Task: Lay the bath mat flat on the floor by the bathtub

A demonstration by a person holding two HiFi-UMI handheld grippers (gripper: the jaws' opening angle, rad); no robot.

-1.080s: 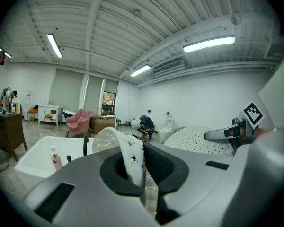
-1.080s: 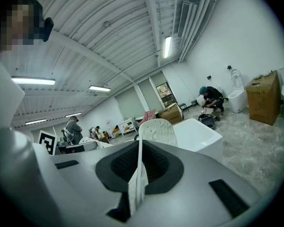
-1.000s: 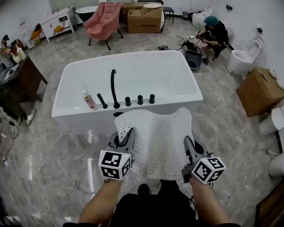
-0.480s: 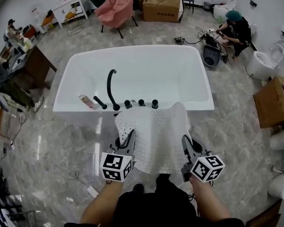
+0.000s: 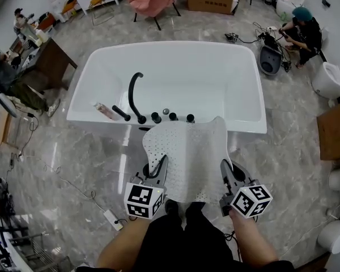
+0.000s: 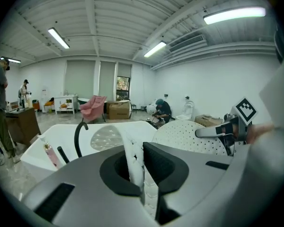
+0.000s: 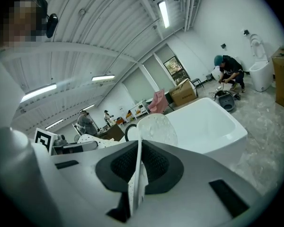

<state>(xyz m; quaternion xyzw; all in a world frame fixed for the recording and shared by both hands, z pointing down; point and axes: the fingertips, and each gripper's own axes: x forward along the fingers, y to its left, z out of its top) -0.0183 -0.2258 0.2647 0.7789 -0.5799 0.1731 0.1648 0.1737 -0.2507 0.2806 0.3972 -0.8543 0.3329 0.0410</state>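
Now bath mat (image 5: 187,152) hangs between left gripper (image 5: 161,164) and right gripper (image 5: 225,170), each clamped on near corner.

Straight ahead we are stopped by the white freestanding bathtub (image 5: 175,78), its black curved faucet (image 5: 135,92) rising from the near rim; between its wall and us lies a strip of grey marble floor (image 5: 79,157); leftward, a white power strip (image 5: 110,217) and its cable lie in the way; rightward, the floor runs free to a brown cardboard box (image 5: 335,130).
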